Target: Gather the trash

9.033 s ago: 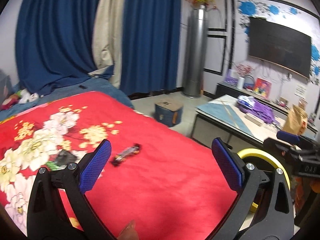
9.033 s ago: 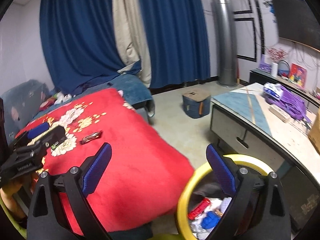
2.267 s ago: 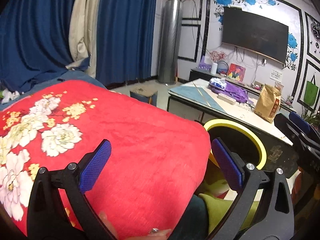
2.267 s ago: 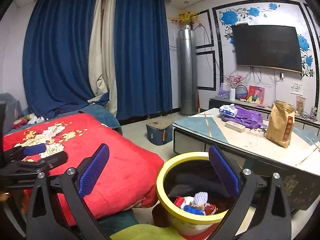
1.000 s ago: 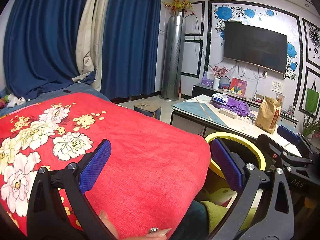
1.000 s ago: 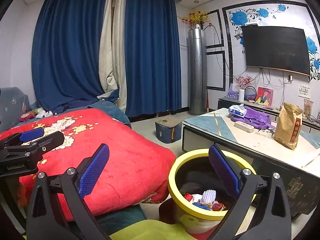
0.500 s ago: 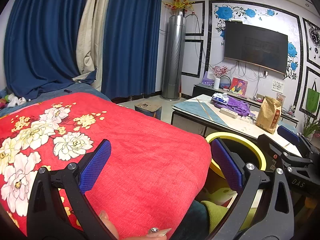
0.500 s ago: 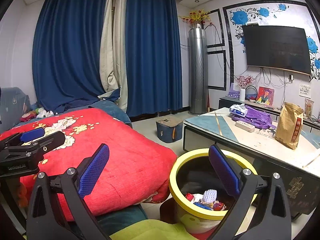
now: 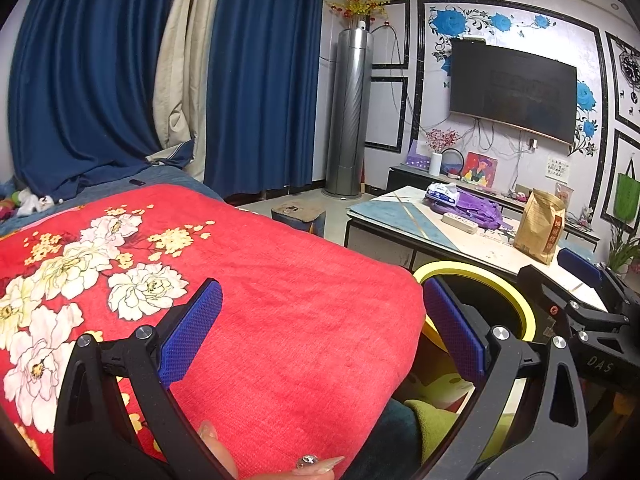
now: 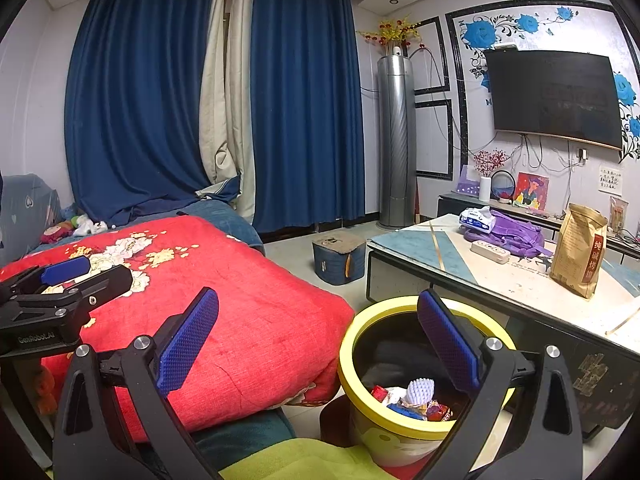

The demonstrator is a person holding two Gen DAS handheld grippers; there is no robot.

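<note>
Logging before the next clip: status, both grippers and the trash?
Left gripper open, empty, over red floral blanket. Right gripper open, empty, above yellow-rimmed trash bin. Wrappers in bin; no trash visible on blanket. Nothing in the way.

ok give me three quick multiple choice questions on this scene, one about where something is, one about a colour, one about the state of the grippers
1. Where does the brown paper bag stand?
A. on the low table
B. on the red blanket
C. in the bin

2. What colour is the rim of the bin?
A. blue
B. yellow
C. white

3. How are the left gripper and right gripper?
A. both shut on trash
B. one open, one shut
C. both open and empty

Answers: 1 A, the bag stands upright on the tabletop. 2 B, a yellow ring runs round the dark inside. 3 C, each pair of blue pads stands wide apart with nothing between.
</note>
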